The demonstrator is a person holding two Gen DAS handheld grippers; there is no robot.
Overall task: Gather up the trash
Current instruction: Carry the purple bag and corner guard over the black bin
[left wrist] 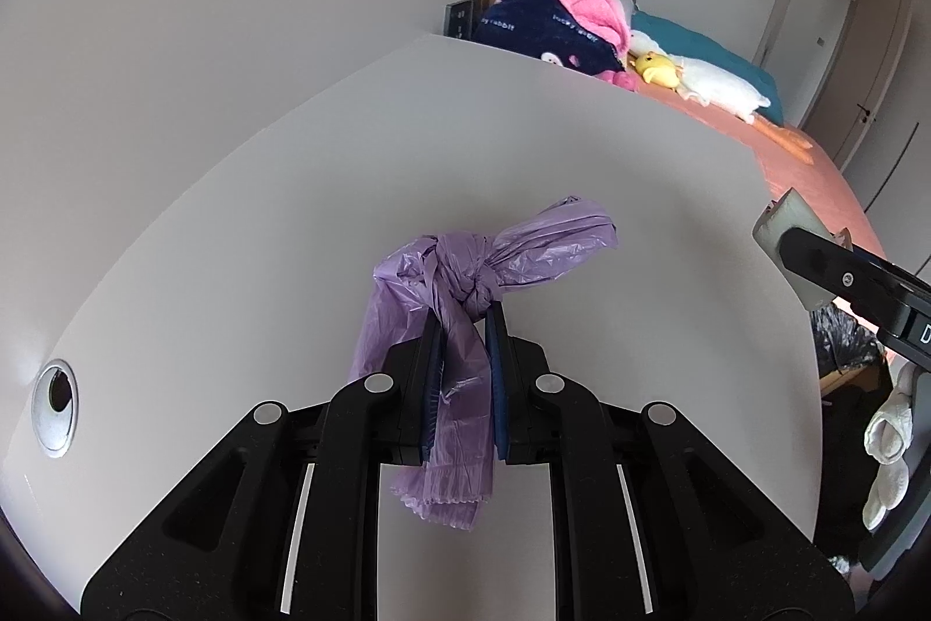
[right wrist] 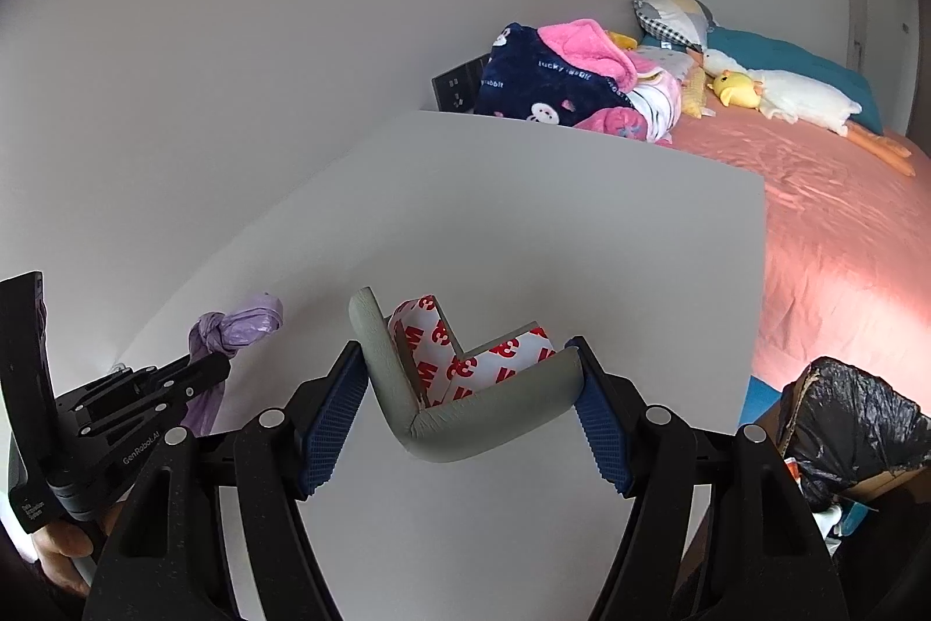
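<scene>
A knotted purple plastic bag [left wrist: 459, 295] hangs above the white desk [left wrist: 291, 190], with my left gripper [left wrist: 464, 330] shut on it just below the knot. The same purple bag [right wrist: 233, 330] shows at the lower left of the right wrist view, pinched by the left gripper [right wrist: 218, 368]. My right gripper [right wrist: 471, 376] is shut on a grey L-shaped foam corner guard [right wrist: 459, 429] with red-printed white backing, held over the desk [right wrist: 523, 225]. That corner guard [left wrist: 782, 228] also pokes in at the right edge of the left wrist view.
A round cable hole [left wrist: 55, 408] sits in the desk at the left. Right of the desk stands a box lined with a black bin bag [right wrist: 849, 423]. Behind is a bed with a pink sheet [right wrist: 844, 237], blankets and plush toys [right wrist: 739, 88]. A wall runs along the left.
</scene>
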